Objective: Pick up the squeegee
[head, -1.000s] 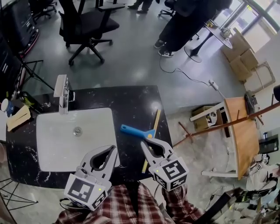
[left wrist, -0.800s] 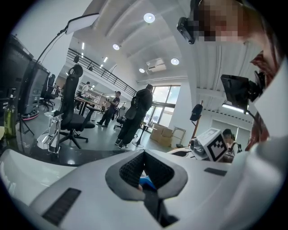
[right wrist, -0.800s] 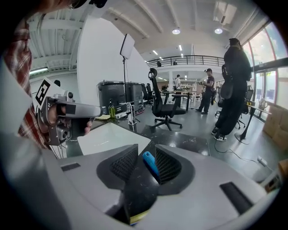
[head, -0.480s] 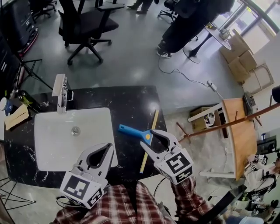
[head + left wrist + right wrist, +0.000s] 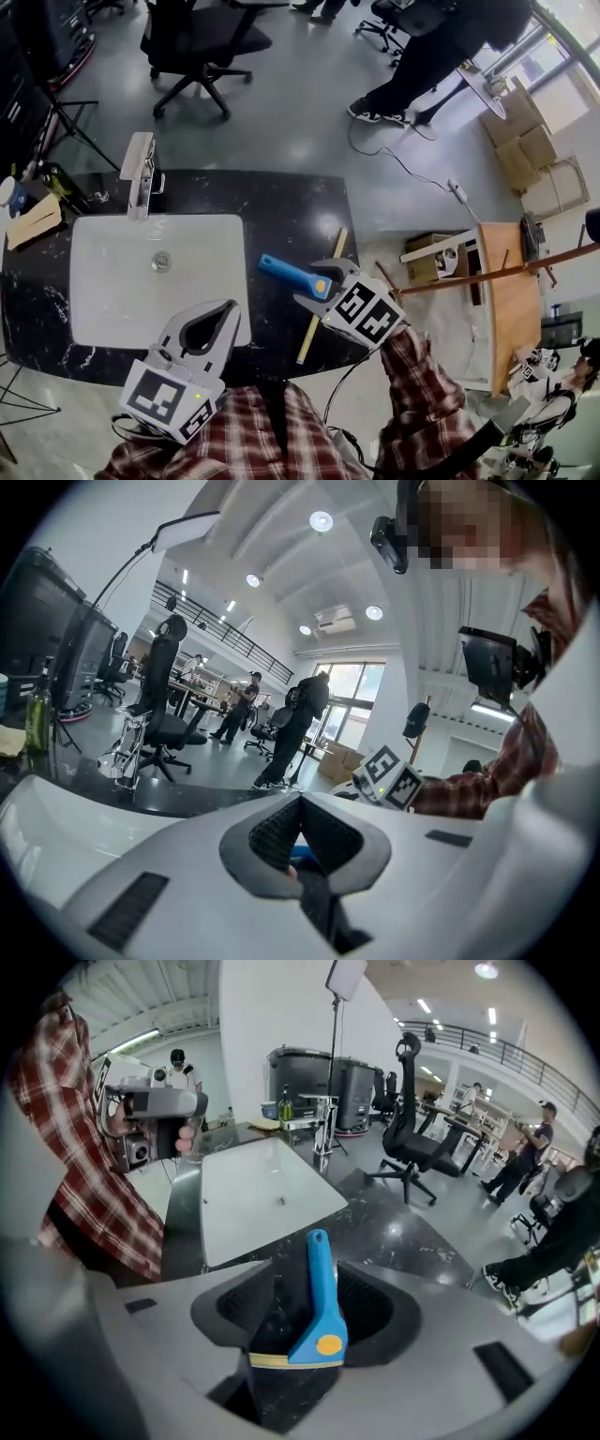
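Observation:
The squeegee lies on the black counter right of the sink, with a blue handle and a long yellow blade. My right gripper tilts steeply down over it. Its jaws have just been opening and stand wide on either side of the blue handle where it meets the blade. In the right gripper view the squeegee sits between the pads of the right gripper, which do not press on it. My left gripper hovers over the sink's near right corner, shut and empty; the left gripper points roughly level.
A white sink with a chrome faucet fills the counter's left half. A bottle and a wooden block sit at the far left. The counter's right edge drops off just past the blade. Beyond are an office chair and a standing person.
The right gripper has tipped downward, rolled and sunk onto the squeegee, and its jaws went from shut to wide open around the handle. The left gripper has barely moved.

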